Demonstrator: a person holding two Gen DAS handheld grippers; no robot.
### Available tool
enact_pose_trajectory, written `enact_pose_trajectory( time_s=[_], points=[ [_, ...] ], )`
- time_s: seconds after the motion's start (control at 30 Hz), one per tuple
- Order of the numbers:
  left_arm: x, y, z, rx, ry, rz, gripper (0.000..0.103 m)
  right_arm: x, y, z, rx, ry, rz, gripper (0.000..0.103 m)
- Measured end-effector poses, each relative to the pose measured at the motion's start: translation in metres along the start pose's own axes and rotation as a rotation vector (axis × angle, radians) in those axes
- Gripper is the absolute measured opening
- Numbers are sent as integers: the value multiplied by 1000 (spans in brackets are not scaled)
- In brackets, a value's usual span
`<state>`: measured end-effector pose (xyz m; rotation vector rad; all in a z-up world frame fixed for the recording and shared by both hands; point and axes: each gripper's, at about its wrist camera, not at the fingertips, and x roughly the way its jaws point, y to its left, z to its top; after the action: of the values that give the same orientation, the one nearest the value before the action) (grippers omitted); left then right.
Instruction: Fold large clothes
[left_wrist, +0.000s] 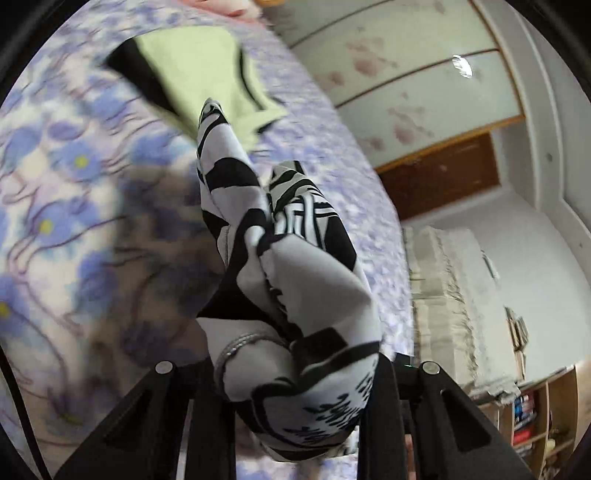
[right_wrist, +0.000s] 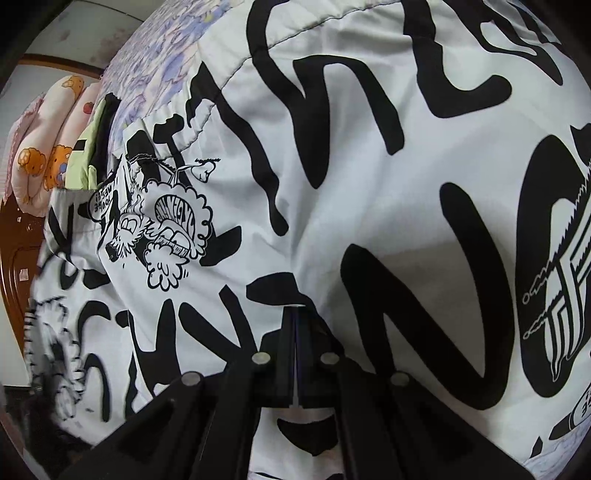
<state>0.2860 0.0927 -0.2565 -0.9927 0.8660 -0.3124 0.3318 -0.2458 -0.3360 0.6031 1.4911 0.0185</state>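
Floral bedsheet (left_wrist: 66, 192), lilac and blue, takes up most of the ground; the bed is the work surface. White garment (right_wrist: 332, 177) with heavy black lettering and cartoon print lies spread over much of it in the right wrist view, mostly flat, a stitched hem showing near the top. No finished fold visible there, so I judge the task early: one part gathered, the real folding yet to come. In the left wrist view a bunched length of that cloth hangs clear of the sheet, trailing down toward the bed. Pale green garment (left_wrist: 199, 74) with black trim lies farther up the bed, flat, apart from the printed one; whether it is already folded I cannot tell. Pink pillows (right_wrist: 48, 140) with bear print sit at the head end, beside the green piece. Sliding wardrobe doors (left_wrist: 406, 74) and a bookshelf (left_wrist: 528, 413) stand off to the side, out of the way. Left gripper (left_wrist: 295, 398) pinches the bunched cloth between its fingers. Right gripper (right_wrist: 295, 295) is pressed together, tips down at the flat cloth, nothing visibly caught between them. Likely snag: the gathered wad is twisted and needs straightening before it lies neat.
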Motion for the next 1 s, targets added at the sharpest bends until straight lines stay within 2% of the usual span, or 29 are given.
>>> enact_pose_trajectory(
  time_s=[0.2,0.3,0.43,0.67,0.77,0.87,0.9,1.0],
  points=[
    [8,-60,-13,76,-24,-31,21,-3,-14,0,-15,12,63,0],
    [6,-82,-26,79,-35,-47,21,-4,-19,1,-18,24,98,0],
    [12,-118,-42,145,-40,-16,21,-6,-24,5,-84,53,124,0],
    [29,-193,-93,241,-41,-14,21,-9,-41,21,-112,141,239,0],
    [49,-230,-121,304,-25,-9,22,-15,-51,25,-112,180,294,0],
    [71,-257,-141,376,0,28,22,-36,-73,31,-80,176,363,0],
    [83,-271,-152,427,16,66,22,-48,-87,35,-57,160,382,0],
    [112,-290,-175,506,66,113,22,-83,-137,46,13,94,397,0]
  ],
)
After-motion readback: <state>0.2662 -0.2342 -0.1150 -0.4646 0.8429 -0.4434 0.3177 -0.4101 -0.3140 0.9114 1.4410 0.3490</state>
